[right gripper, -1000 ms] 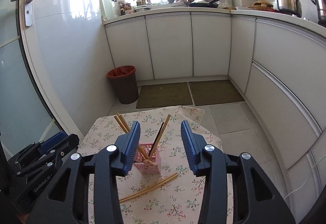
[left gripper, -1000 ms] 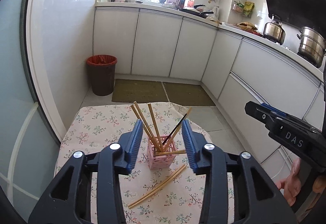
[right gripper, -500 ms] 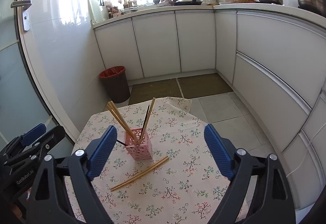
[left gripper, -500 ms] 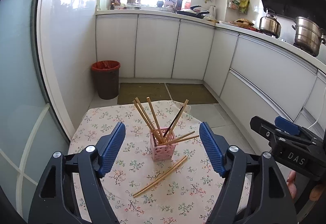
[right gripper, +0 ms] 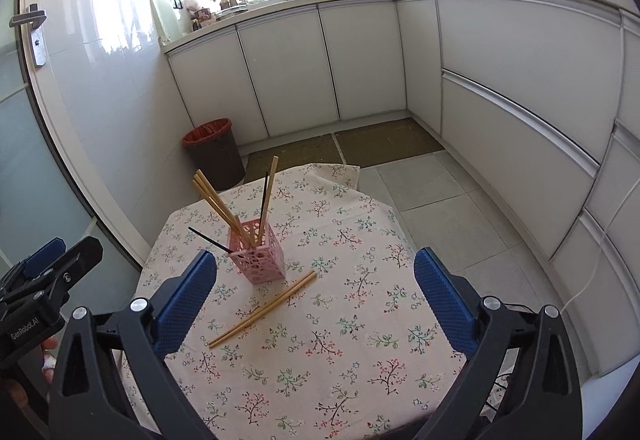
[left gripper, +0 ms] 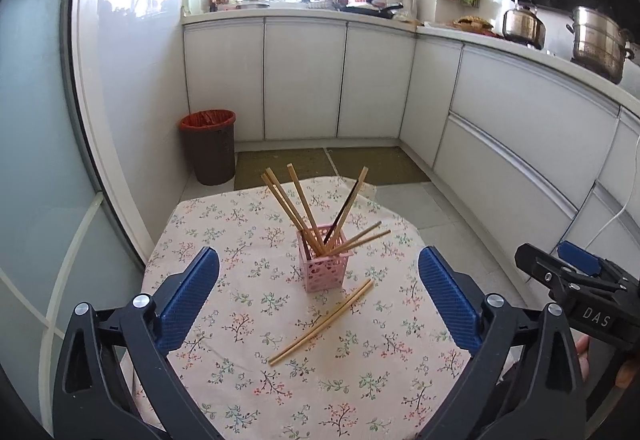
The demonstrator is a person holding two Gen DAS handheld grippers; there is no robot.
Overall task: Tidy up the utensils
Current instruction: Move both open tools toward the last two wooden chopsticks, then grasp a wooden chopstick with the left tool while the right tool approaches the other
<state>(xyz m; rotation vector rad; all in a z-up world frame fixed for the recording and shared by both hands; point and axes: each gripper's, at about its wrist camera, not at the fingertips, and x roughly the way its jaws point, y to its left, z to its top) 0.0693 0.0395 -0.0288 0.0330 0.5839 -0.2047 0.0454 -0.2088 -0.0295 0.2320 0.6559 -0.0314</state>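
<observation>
A pink lattice holder [left gripper: 322, 272] [right gripper: 258, 260] stands upright on the floral tablecloth [left gripper: 360, 380]. Several wooden chopsticks [left gripper: 296, 199] and a dark one lean out of it. A black chopstick [right gripper: 208, 238] pokes out low on its left side. A loose pair of wooden chopsticks [left gripper: 320, 322] [right gripper: 262, 310] lies flat in front of the holder. My left gripper [left gripper: 318, 254] hovers short of the holder, its jaws opening with nothing between the pads. My right gripper [right gripper: 315, 255] is likewise opening and empty, above the loose pair.
The small table [right gripper: 360, 360] drops off to tiled floor [right gripper: 440, 199] on the right and far side. A brown bin with a red liner [left gripper: 208, 145] stands by the wall [left gripper: 132, 79]. White cabinets [left gripper: 304, 79] line the back and right.
Both grippers' jaws have spread from half shut to wide apart. Both views have tilted down, so more of the tabletop shows. The holder and the loose pair have not moved.
</observation>
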